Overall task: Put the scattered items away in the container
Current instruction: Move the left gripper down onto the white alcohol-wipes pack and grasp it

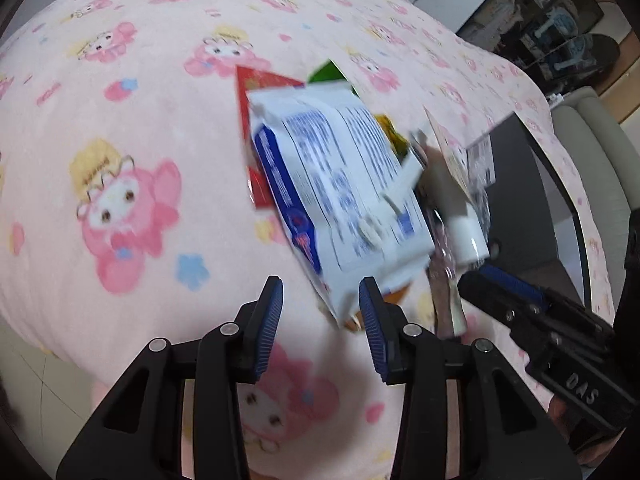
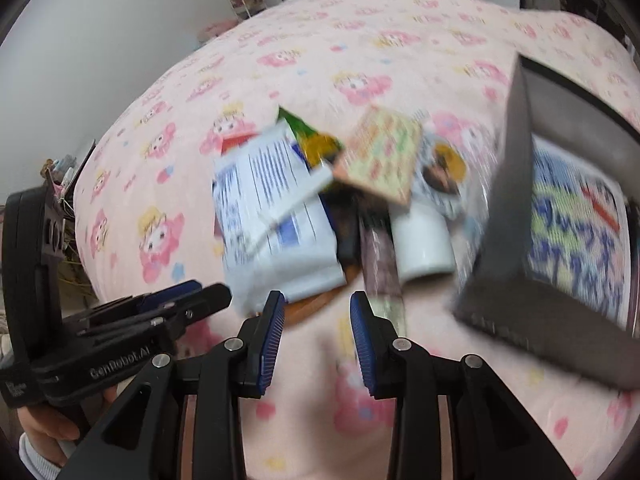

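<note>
A pile of scattered items lies on the pink cartoon-print blanket (image 1: 132, 92). On top is a white and blue packet (image 1: 340, 188) (image 2: 276, 216), over a red packet (image 1: 256, 128) and a green packet (image 1: 326, 74). A white tube (image 1: 460, 216) (image 2: 424, 240), a patterned card (image 2: 380, 156) and a dark strip packet (image 2: 378, 264) lie beside it. The grey container (image 1: 520, 184) (image 2: 516, 200) stands to the right, with a printed item (image 2: 572, 232) inside. My left gripper (image 1: 322, 304) (image 2: 204, 290) hovers open just short of the white packet. My right gripper (image 2: 318, 312) (image 1: 500, 284) is open near the strip packet, with nothing in its jaws.
The blanket covers a bed that drops off at the near left (image 1: 24, 352). A grey cushioned seat (image 1: 592, 140) and shelves (image 1: 540, 28) stand beyond the far right edge. A person's hand (image 2: 48, 428) holds the left gripper's handle.
</note>
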